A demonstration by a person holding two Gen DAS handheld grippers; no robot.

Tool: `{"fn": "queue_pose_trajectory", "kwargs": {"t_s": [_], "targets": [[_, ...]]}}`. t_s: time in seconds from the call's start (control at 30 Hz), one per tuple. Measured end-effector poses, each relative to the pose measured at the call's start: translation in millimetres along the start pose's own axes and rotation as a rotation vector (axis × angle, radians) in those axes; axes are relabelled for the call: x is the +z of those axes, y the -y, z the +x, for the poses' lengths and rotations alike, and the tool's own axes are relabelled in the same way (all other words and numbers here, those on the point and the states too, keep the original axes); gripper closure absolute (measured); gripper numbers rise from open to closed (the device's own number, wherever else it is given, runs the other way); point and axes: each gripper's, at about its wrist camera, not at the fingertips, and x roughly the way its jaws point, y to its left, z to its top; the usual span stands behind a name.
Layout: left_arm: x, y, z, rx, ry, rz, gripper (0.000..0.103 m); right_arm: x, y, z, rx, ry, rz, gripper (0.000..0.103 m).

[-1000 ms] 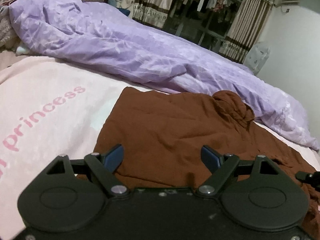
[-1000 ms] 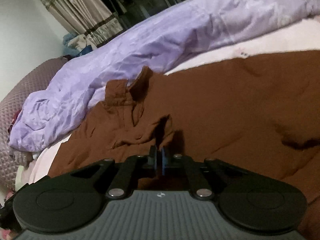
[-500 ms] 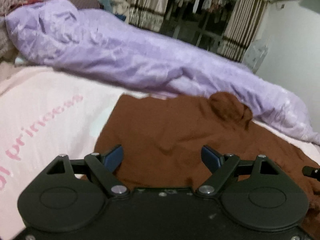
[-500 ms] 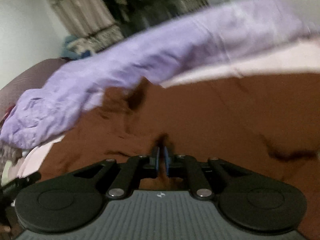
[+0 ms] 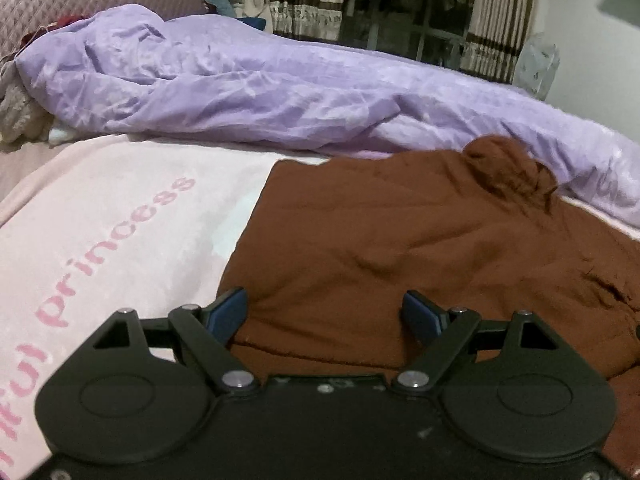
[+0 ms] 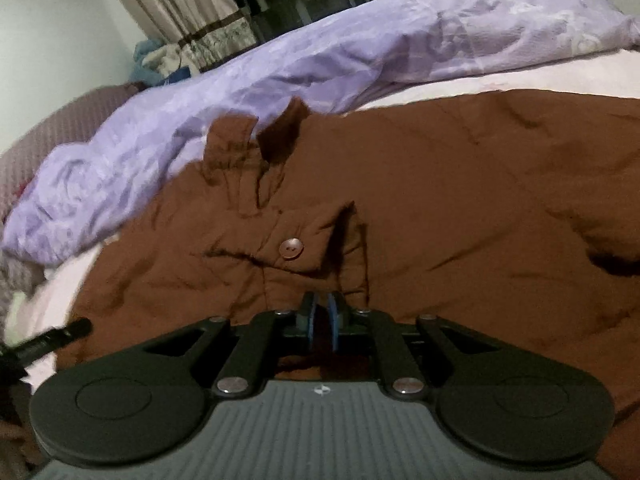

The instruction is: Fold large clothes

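Observation:
A large brown padded coat (image 5: 400, 248) lies spread on the bed, its collar bunched at the far side. In the right wrist view the coat (image 6: 460, 184) shows a flap with a button (image 6: 291, 248). My left gripper (image 5: 326, 314) is open and empty, just above the coat's near edge. My right gripper (image 6: 321, 314) is shut on a fold of the coat, lifting the cloth a little beside the buttoned flap.
A pink blanket with "princess" lettering (image 5: 120, 232) covers the bed left of the coat. A crumpled lilac duvet (image 5: 280, 96) runs along the far side. A quilted headboard (image 5: 88, 4), curtains (image 5: 304, 0) and a dark window stand behind.
My right gripper has drawn the held fold toward me, bringing the buttoned flap into view. My left gripper has stayed open and tilted down slightly over the coat's edge.

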Motion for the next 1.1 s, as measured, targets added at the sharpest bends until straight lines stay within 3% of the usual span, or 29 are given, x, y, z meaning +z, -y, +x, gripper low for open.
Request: {"fn": "queue_pose_trajectory", "kwargs": {"t_s": [0.07, 0.13, 0.17, 0.23, 0.37, 0.5, 0.6, 0.77, 0.9, 1.1], "targets": [[4, -4, -9, -0.023, 0.006, -0.029, 0.017, 9, 16, -22, 0.024, 0.035, 0.057, 0.062], [6, -8, -21, -0.051, 0.014, -0.053, 0.013, 16, 44, -52, 0.020, 0.086, 0.117, 0.046], [7, -10, -26, -0.062, 0.019, -0.055, 0.013, 18, 58, -63, -0.002, 0.109, 0.139, 0.045], [5, -11, -36, -0.065, 0.034, -0.041, 0.012, 20, 99, -92, -0.078, 0.164, 0.193, 0.044], [0, -11, -47, -0.057, 0.043, -0.017, 0.012, 16, 195, -146, -0.313, 0.256, 0.339, 0.044], [-4, -10, -48, -0.039, 0.034, -0.015, 0.012, 11, 274, -180, -0.428, 0.308, 0.467, 0.044], [-3, -6, -45, -0.030, 0.024, -0.024, 0.012, 12, 319, -192, -0.445, 0.338, 0.550, 0.044], [-1, 2, -37, 0.011, 0.007, -0.007, 0.012, 14, 365, -189, -0.386, 0.381, 0.666, 0.044], [0, 5, -32, 0.028, -0.005, -0.001, 0.012, 21, 382, -176, -0.406, 0.392, 0.692, 0.044], [-2, 10, -26, 0.061, -0.017, 0.032, 0.011, 28, 400, -170, -0.395, 0.481, 0.740, 0.043]]}}
